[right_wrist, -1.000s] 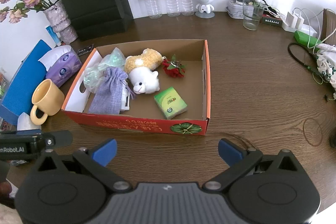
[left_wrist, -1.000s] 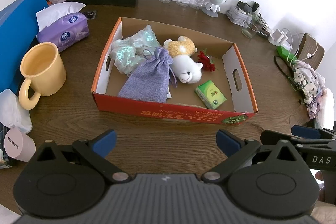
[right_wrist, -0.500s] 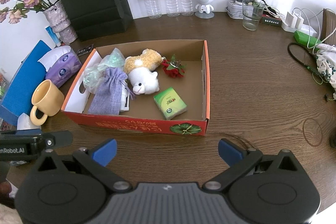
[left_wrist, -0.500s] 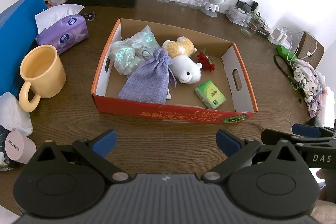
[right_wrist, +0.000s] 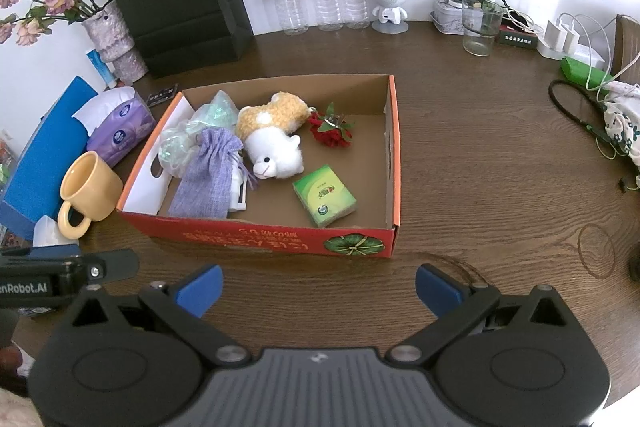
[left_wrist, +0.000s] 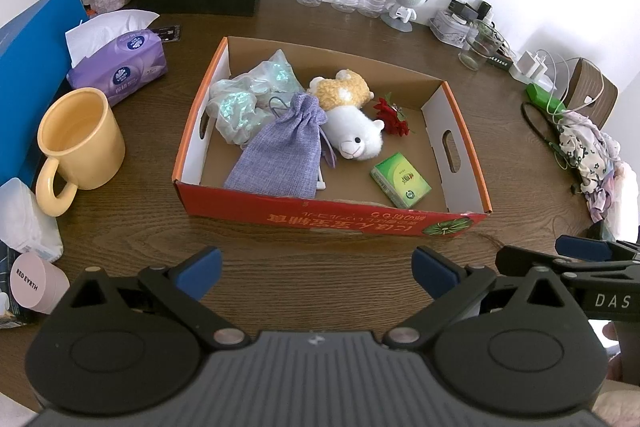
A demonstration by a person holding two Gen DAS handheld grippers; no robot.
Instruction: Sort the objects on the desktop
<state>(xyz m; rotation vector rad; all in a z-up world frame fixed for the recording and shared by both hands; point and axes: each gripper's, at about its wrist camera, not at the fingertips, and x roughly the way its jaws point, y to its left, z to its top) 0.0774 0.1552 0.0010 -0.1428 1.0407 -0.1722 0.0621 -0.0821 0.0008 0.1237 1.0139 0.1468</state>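
The box (left_wrist: 332,215) sits mid-bench (left_wrist: 280,267), holding a purple pouch (left_wrist: 280,159), a plush lamb (left_wrist: 352,135), a red flower (left_wrist: 394,117), a green packet (left_wrist: 400,179) and a clear bag (left_wrist: 244,99). A yellow mug (left_wrist: 80,143) and tissues (left_wrist: 120,67) stand left of it. Both tools hover just before its near wall — left hand-held gripper (left_wrist: 316,271) released, right hand-held gripper (right_wrist: 318,283) released, nothing between the fingers.

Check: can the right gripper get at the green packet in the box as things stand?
Probably yes. The right gripper is open and empty in front of the box; the green packet lies flat and apart from the plush toy, so only the low front wall must be cleared.
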